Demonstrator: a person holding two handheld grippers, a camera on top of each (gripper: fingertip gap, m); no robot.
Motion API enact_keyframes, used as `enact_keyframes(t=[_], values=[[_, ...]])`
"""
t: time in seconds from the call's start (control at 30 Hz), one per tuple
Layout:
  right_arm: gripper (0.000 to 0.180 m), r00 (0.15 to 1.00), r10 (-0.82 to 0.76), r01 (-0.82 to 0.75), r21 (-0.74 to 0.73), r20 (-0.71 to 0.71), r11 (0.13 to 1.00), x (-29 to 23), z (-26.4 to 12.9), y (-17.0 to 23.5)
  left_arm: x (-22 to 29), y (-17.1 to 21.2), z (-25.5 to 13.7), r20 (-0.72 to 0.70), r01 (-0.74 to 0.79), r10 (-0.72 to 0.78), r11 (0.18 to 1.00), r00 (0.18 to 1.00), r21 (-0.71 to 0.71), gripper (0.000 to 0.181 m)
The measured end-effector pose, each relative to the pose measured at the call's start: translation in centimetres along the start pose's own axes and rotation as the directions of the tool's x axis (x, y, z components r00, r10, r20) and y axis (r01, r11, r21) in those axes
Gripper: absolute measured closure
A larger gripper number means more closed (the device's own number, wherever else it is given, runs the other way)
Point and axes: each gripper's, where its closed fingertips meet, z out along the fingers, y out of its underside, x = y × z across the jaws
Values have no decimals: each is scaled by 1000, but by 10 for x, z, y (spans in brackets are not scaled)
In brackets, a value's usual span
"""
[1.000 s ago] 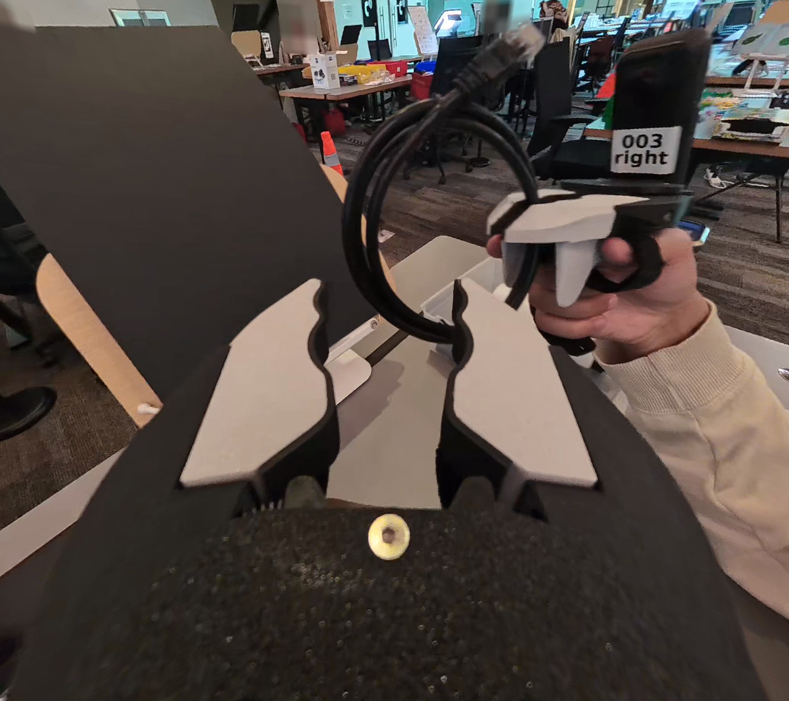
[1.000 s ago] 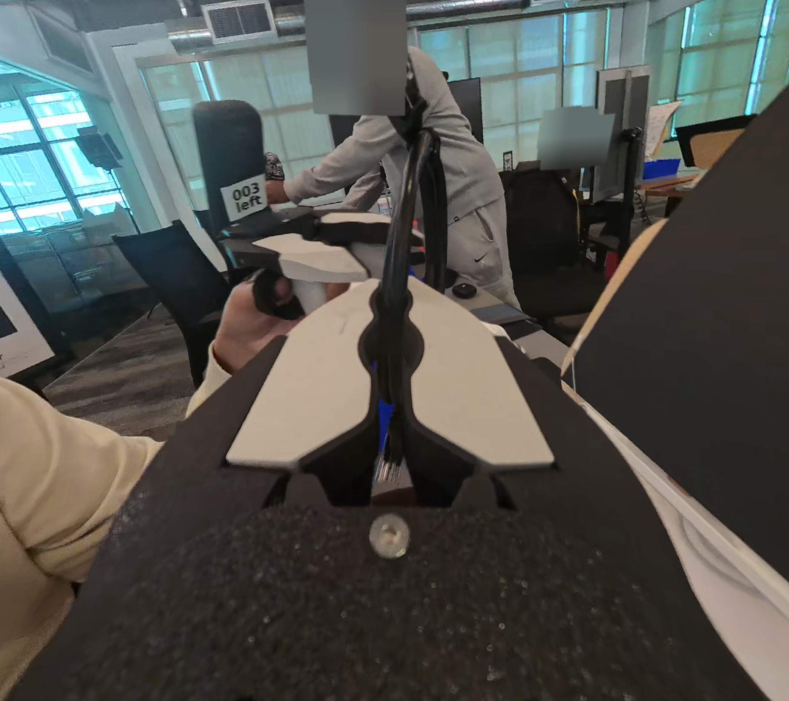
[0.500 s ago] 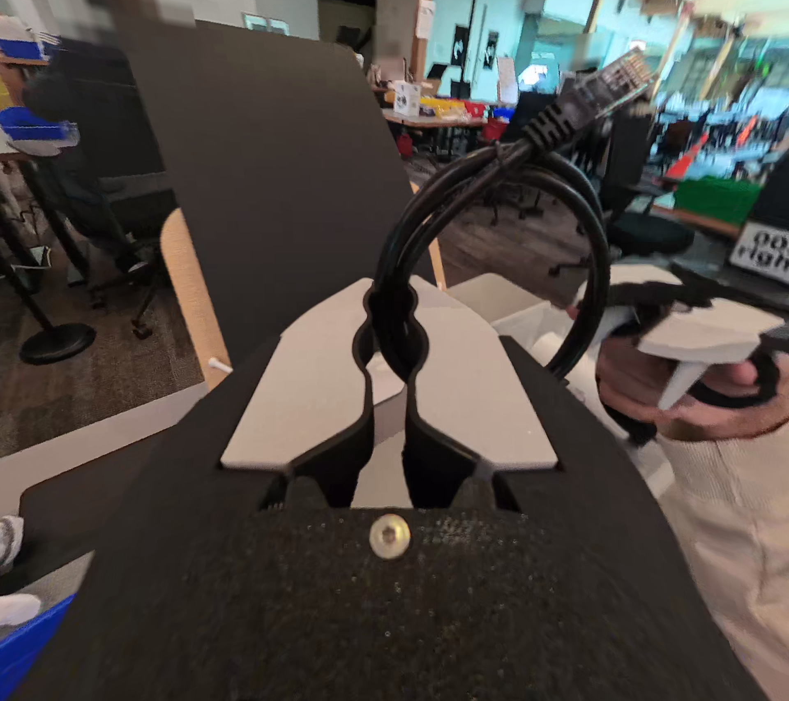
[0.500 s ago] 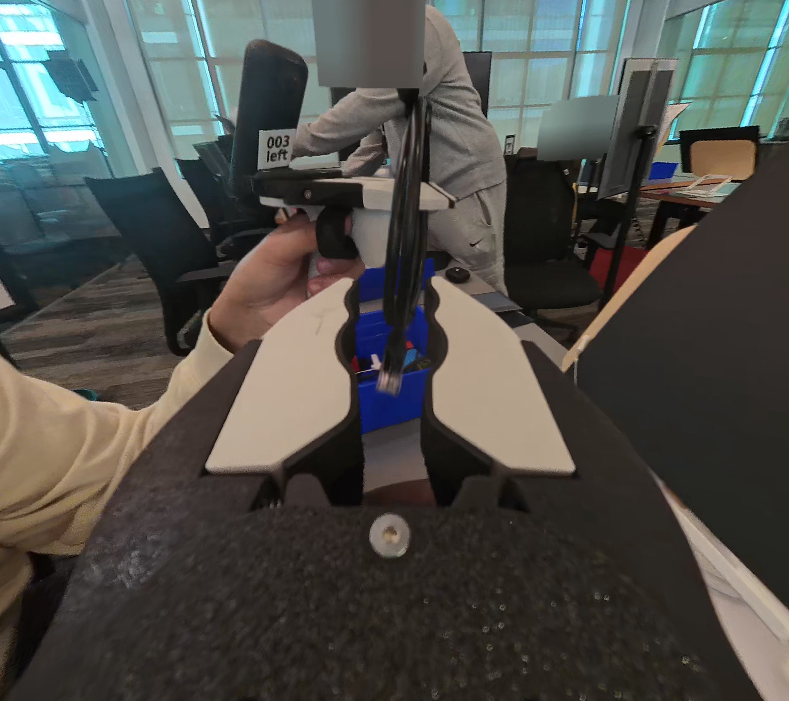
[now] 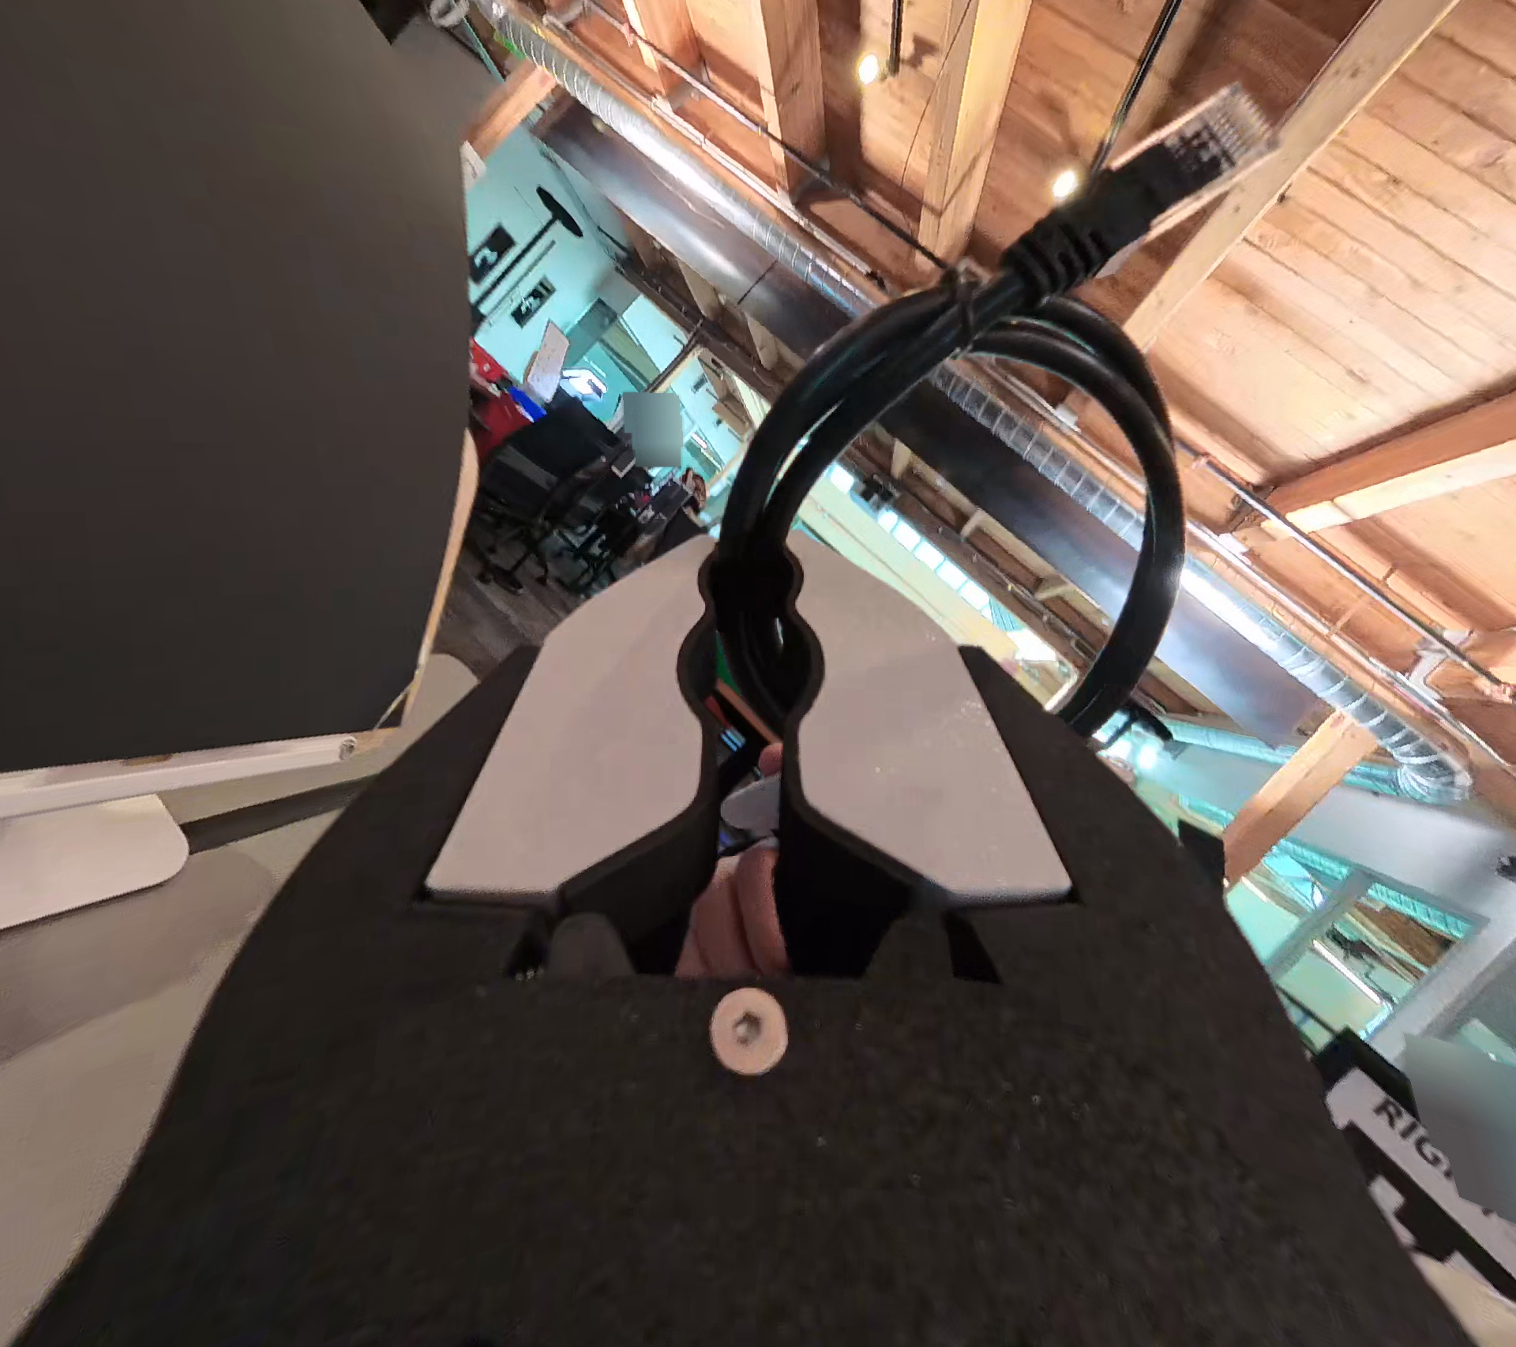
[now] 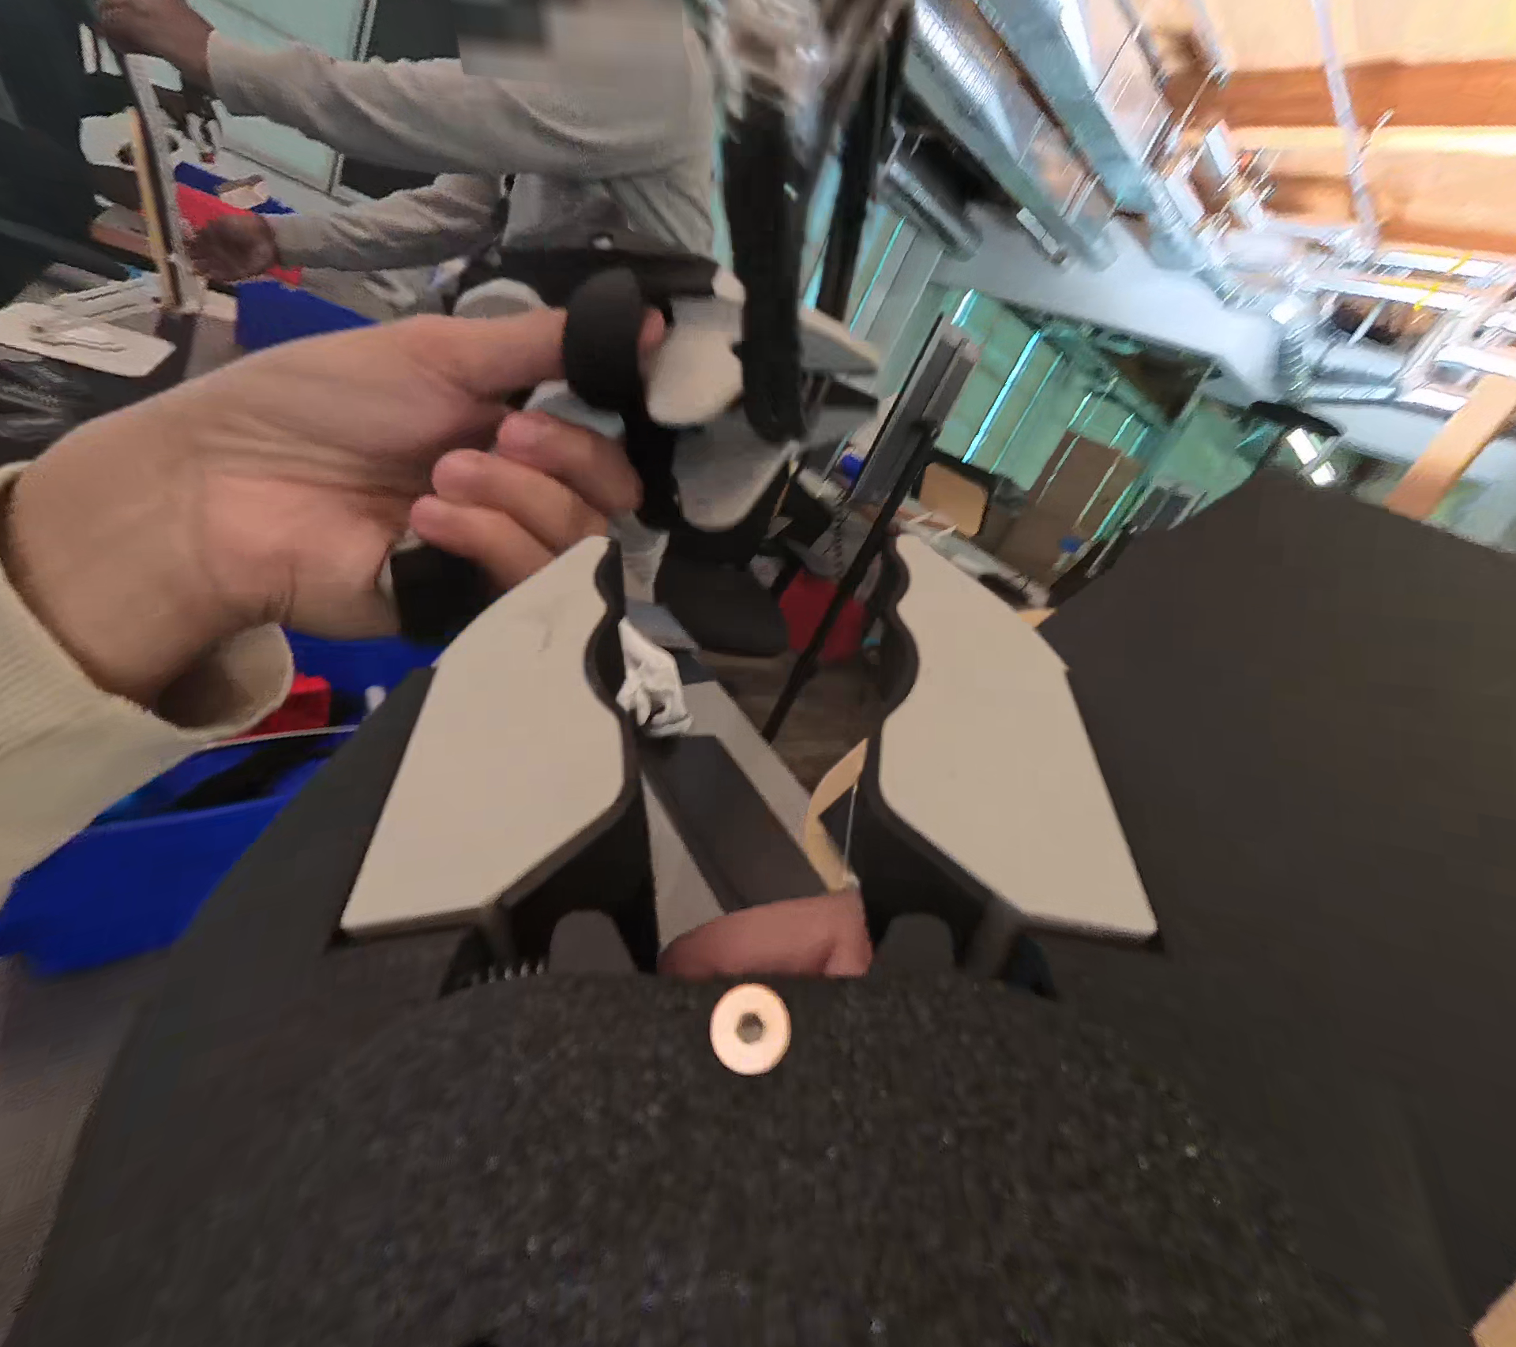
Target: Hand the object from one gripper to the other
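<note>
I have the coiled black network cable pinched in my left claw, and my right claw is off it, so I judge the handover itself done; the step in hand is carrying the coil clear without letting it slip.

To do that well I would keep a steady squeeze on the trigger and move the left claw smoothly. Only a short stretch of the coil sits in the grip. The rest of the loop arcs up and to the right of the claw, and the clear plug sticks out above the loop at its far upper right. That free weight could lever the cable round in the notch if I swing fast. I would also hold my right claw well back from the loop so it does not snag the strands.

My left claw is nearly closed, its two pale pads clamped on the bundled strands where they pass through the rounded notch near the tips. Nothing else touches it.

My right claw is spread wide with nothing between its pads. From its own view, the left claw sits above and ahead of it in my left hand, with the cable rising blurred from its grip, apart from my right claw.
</note>
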Motion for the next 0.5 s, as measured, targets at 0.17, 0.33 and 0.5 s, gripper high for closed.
enact_keyframes(t=[0.17,0.33,0.5], values=[[138,969,-96,115,71,-228,991,18,-6,-18,7,37,24,-10,-21,20,993,1000,-117,171],[166,967,-114,138,96,-226,986,24,-19,-34,7,56,34,-7,-65,66,974,998,-216,156],[166,975,-113,126,59,-194,990,38,-29,-34,0,23,14,158,-240,259,962,953,-130,130]])
